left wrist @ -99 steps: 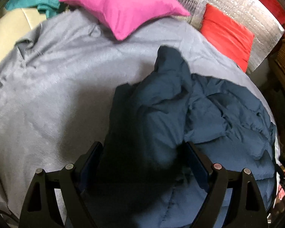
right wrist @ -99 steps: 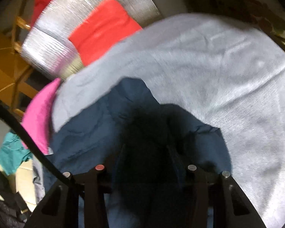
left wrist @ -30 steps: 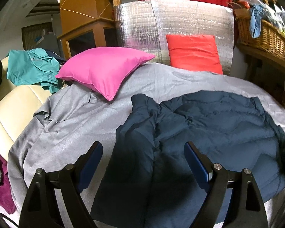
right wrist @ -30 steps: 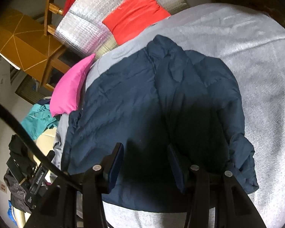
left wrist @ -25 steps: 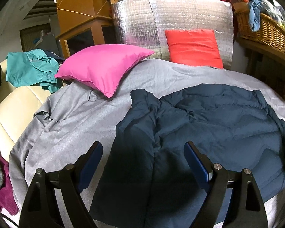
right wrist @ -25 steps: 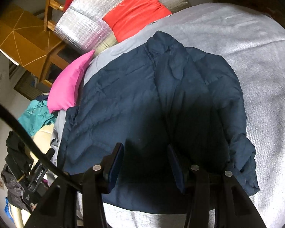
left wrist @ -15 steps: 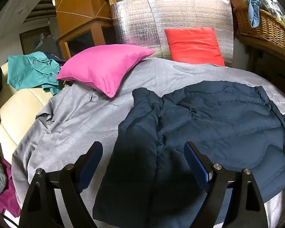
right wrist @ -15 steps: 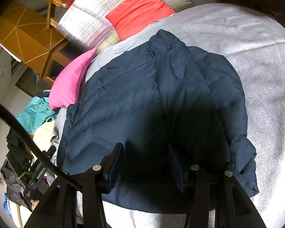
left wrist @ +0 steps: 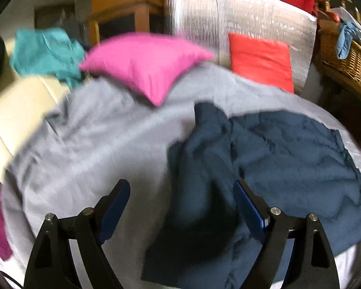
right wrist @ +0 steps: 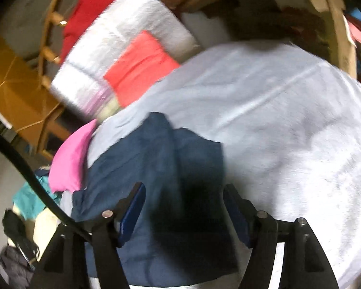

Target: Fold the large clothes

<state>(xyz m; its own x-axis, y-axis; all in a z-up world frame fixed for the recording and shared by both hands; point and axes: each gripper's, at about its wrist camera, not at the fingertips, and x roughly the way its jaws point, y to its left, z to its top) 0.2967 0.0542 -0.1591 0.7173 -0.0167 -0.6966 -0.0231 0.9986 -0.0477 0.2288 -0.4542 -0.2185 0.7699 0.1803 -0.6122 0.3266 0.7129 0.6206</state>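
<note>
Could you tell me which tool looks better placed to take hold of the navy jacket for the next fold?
Probably the right tool: its opening jaws frame only the navy jacket. The open left tool straddles the jacket's edge, half over the grey sheet.

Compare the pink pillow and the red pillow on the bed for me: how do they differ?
The pink pillow lies on the grey cover, one corner pointing toward the navy jacket; the red pillow stands upright against the silver foil panel. The pink pillow looks puffier and wider; the red pillow looks flatter and squarer. The pink pillow sits left of the red pillow. Both are plain, single-colour cushions at the far end of the bed.
</note>
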